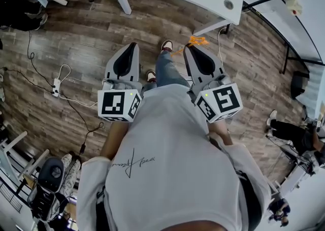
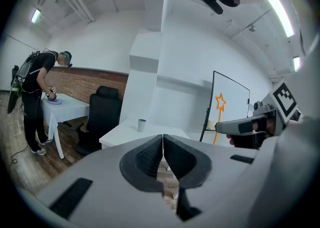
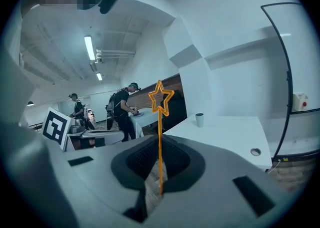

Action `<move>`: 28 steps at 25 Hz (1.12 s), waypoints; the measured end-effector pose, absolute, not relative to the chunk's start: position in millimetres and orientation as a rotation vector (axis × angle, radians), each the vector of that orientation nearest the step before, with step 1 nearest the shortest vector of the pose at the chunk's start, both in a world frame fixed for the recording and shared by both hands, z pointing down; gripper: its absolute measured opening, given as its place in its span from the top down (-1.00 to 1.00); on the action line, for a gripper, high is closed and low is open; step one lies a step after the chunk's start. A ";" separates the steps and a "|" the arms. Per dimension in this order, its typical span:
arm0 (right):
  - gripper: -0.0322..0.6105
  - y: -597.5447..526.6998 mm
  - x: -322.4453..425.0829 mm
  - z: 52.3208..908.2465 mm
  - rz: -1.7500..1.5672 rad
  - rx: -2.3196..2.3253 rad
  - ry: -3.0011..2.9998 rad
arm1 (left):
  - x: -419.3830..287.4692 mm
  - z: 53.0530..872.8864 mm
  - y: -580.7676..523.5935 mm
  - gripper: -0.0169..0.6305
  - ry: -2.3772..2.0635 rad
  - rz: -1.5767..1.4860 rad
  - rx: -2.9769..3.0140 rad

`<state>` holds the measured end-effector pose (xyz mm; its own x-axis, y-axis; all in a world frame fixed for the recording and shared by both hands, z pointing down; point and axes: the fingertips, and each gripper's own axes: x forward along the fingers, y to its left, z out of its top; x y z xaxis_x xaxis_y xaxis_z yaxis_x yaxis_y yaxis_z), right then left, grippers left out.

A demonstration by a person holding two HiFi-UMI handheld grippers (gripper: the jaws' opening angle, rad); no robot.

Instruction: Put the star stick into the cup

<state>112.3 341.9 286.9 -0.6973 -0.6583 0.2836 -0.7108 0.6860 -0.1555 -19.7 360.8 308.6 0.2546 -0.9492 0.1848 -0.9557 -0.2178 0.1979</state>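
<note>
- The left tool (image 2: 162, 139) is pressed shut with nothing between its jaws. It is held at the person's waist and points out over the wooden floor (image 1: 76, 37).
- The right tool (image 3: 160, 144) pinches the orange star stick (image 3: 160, 117) by its lower end. The shaft runs along the jaws and the star sits out past their tips.
- The cup (image 3: 199, 120) stands upright on the white bench (image 3: 235, 137), ahead of both tools and well apart from the stick.
- The 2 tools sit side by side, short of the bench's near edge.
- In the background, a person in black (image 2: 35, 96) bends over a second bench (image 2: 67, 107), with a black chair (image 2: 102, 117) beside it.
</note>
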 end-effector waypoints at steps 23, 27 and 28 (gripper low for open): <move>0.85 177.6 111.2 297.2 0.472 1.022 -2.690 | -12.5 312.1 193.3 0.91 -1.745 0.090 2.234; 0.85 148.6 113.8 295.8 0.469 1.002 -2.704 | -10.2 308.3 165.6 0.91 -1.768 0.093 2.228; 0.85 141.7 114.3 295.5 0.468 0.998 -2.709 | -9.6 307.7 159.2 0.91 -1.774 0.094 2.224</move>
<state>114.3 141.7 295.5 -0.7464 -0.5901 0.3076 -0.6591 0.7194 -0.2194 -9.6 159.2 307.7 0.2378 -0.9433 0.2316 -0.9625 -0.1968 0.1868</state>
